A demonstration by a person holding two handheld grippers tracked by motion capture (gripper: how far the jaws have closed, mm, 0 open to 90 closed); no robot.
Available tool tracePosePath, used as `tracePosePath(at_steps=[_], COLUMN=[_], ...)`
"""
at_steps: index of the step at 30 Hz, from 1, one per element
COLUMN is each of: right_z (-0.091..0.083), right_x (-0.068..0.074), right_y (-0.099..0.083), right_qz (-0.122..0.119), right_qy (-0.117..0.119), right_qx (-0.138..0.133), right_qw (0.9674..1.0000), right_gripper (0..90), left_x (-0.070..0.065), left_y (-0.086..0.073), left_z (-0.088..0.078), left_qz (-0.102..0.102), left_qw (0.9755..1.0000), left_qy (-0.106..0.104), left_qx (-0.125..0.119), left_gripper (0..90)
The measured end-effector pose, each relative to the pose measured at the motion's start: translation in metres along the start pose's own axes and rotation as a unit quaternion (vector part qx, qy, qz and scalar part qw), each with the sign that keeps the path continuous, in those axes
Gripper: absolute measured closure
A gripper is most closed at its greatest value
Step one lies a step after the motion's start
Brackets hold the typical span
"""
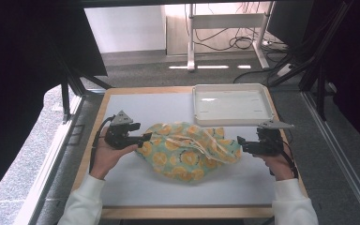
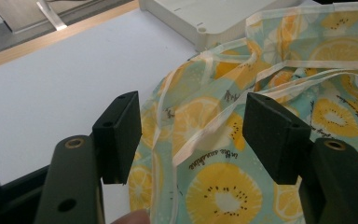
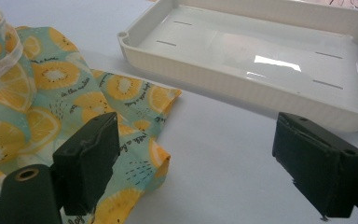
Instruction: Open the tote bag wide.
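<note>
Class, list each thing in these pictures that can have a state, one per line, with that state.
Fruit-print cloth: crumpled in a heap on the table, held by neither gripper.
White tray: empty, upright, behind the cloth.
Left gripper: jaws open, cloth edge between them, unpinched.
Right gripper: jaws open, beside the cloth's corner.

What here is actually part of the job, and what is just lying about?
Part of the job:
- fruit-print cloth, crumpled mid-table
- left tongs, open at the cloth's left edge
- right tongs, open at its right edge

Lying about:
- white tray, empty, behind the cloth
- metal stand and cables on the floor beyond
</note>
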State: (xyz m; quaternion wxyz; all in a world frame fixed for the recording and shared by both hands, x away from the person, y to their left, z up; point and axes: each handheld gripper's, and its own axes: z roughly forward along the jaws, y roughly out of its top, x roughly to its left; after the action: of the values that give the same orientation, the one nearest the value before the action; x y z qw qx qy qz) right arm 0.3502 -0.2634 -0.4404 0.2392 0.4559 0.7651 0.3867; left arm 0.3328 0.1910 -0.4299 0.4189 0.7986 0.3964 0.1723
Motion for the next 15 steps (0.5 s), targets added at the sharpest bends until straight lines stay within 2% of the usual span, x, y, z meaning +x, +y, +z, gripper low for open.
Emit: tracePosePath(at_steps=[15], right_z=[0.002], right_x=[0.0], right_y=[-0.001], right_qz=[0.001], right_qy=[0.0], right_qx=[0.005], right_qw=[1.0], right_gripper=[15.1], left_x=[-0.006], left_y=[0.009], left_z=[0.017], left_qz=[0.017], left_qw=[0.9996], left_qy=[-0.014], left_qx=[0.015], left_gripper=[39.1])
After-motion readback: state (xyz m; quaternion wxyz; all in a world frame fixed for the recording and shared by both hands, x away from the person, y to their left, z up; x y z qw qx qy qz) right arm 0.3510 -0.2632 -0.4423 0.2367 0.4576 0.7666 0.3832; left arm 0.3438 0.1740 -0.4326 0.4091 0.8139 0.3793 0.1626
